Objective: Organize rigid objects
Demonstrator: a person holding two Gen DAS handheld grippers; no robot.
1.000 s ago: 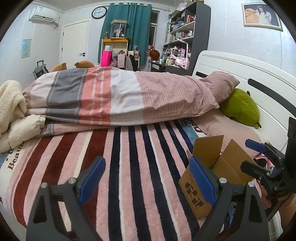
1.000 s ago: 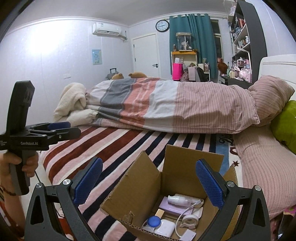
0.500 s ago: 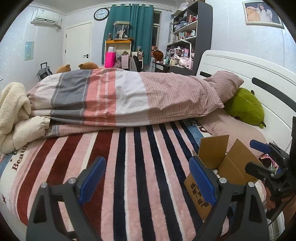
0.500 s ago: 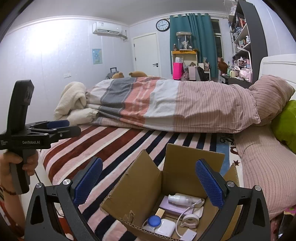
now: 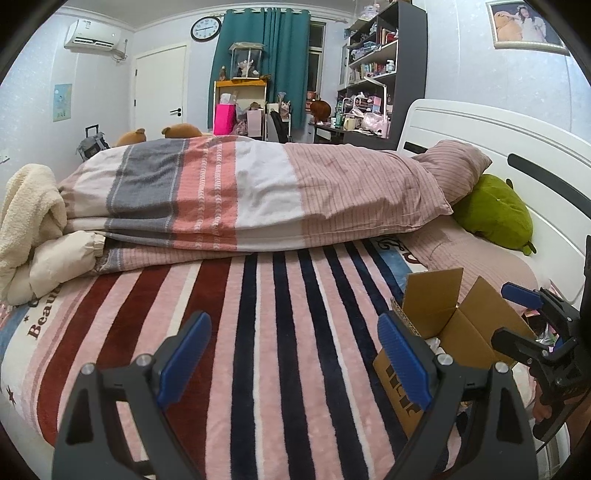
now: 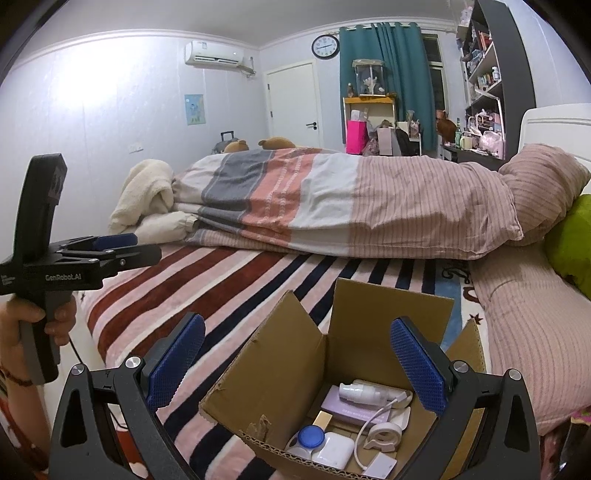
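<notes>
My right gripper [image 6: 297,363] hangs with its fingers spread wide and empty over the open cardboard box [image 6: 291,363], which sits on the striped blanket [image 5: 258,332] at the near right of the bed. Inside the box I see a white pump bottle [image 6: 364,393], a lilac flat pack [image 6: 354,410], a blue-lidded jar [image 6: 311,437], a white tape dispenser [image 6: 384,435] and a white cable [image 6: 373,417]. My left gripper [image 5: 293,356] is also released, holding nothing above the bare stripes just left of the box.

Pale walls; teal curtain [image 5: 264,59] and clock [image 5: 205,28] at upper centre, bookshelf [image 5: 384,70] upper right, striped bed [image 5: 280,302] below.
</notes>
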